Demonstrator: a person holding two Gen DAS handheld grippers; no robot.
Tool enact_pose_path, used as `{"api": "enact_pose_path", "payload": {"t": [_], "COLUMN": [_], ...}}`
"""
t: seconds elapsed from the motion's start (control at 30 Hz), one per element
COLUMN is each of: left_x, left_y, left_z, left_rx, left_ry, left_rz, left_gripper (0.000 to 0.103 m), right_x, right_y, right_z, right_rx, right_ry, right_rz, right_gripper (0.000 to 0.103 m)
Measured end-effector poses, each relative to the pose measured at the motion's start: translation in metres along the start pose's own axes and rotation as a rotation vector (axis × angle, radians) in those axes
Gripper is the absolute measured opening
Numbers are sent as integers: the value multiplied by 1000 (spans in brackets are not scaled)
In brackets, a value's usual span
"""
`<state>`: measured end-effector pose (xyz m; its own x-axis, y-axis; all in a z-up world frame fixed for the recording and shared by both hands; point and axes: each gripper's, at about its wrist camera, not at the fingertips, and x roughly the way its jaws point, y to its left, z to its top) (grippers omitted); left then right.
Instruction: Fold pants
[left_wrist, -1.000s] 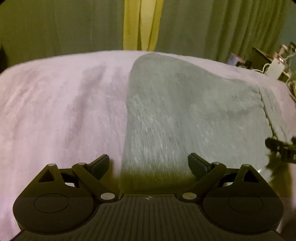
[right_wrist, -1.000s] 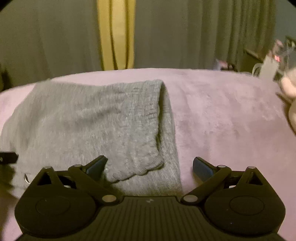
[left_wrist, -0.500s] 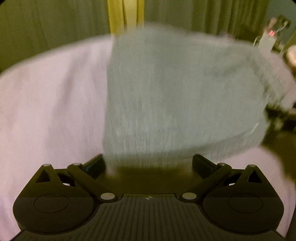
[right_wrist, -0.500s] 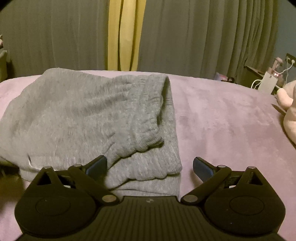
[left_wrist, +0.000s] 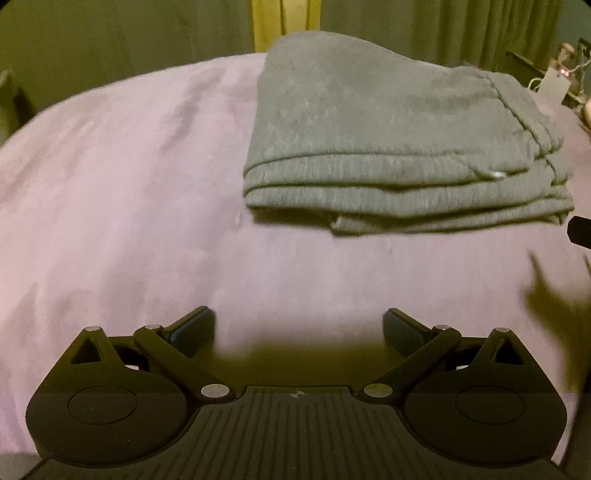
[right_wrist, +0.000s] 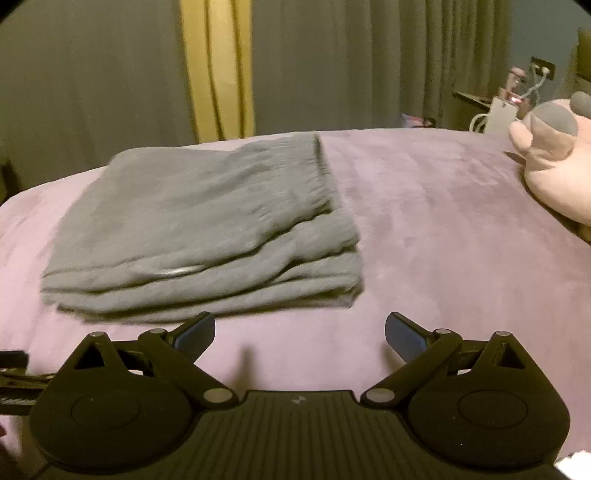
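Note:
The grey knit pants (left_wrist: 388, 129) lie folded into a thick stack of layers on the mauve bed cover (left_wrist: 129, 192). In the left wrist view they sit ahead and to the right of my left gripper (left_wrist: 299, 325), which is open and holds nothing. In the right wrist view the same stack (right_wrist: 207, 229) lies ahead and to the left of my right gripper (right_wrist: 299, 328), also open and clear of the cloth. A tip of the right gripper (left_wrist: 580, 230) shows at the left view's right edge, and part of the left gripper (right_wrist: 14, 369) at the right view's left edge.
A pink plush toy (right_wrist: 554, 173) rests on the bed at the far right. Behind the bed hang dark curtains with a yellow strip (right_wrist: 218, 70). A bedside shelf with a charger and cables (right_wrist: 506, 107) stands at the back right.
Both grippers have drawn back from the pants. A second ago the cloth reached between the fingers of each; now bare bed cover lies between them and the folded stack.

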<state>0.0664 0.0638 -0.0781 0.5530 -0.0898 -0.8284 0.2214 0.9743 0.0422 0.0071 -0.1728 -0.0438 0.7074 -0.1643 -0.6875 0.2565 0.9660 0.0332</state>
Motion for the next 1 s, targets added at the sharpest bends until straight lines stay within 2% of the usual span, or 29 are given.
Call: {"api": "enact_pose_path", "payload": {"t": [0.07, 0.17, 0.23, 0.37, 0.43, 0.57, 0.73, 0.9, 1.0], "left_x": [-9, -21, -30, -49, -53, -68, -72, -71, -69], "left_y": [-7, -14, -15, -10, -14, -21, -18, -19, -19], "left_z": [-6, -9, -13, -13, -8, -11, -10, -10, -9], "left_rx": [28, 58, 51, -9, -4, 39, -3, 1, 3], "left_ry": [-30, -81, -120, -168, -194, -227, -217, -233, -237], "left_rz": [18, 16, 37, 41, 47, 28, -26, 8, -8], "left_gripper": [102, 102, 102, 102, 102, 102, 102, 102, 102], "right_x": [-4, -4, -9, -22, -27, -37, -40, -38, -38], "right_y": [8, 22, 29, 38, 41, 39, 31, 27, 27], "right_z": [-2, 0, -3, -8, -8, -5, -2, 0, 0], "right_rx": [-35, -122, -142, -175, -180, -139, -63, -28, -23], "right_ry": [8, 48, 31, -27, -53, -87, -99, -96, -100], "right_rz": [4, -52, -78, -67, -68, -42, -47, -56, -58], "right_gripper": [99, 99, 99, 99, 99, 99, 99, 99, 99]}}
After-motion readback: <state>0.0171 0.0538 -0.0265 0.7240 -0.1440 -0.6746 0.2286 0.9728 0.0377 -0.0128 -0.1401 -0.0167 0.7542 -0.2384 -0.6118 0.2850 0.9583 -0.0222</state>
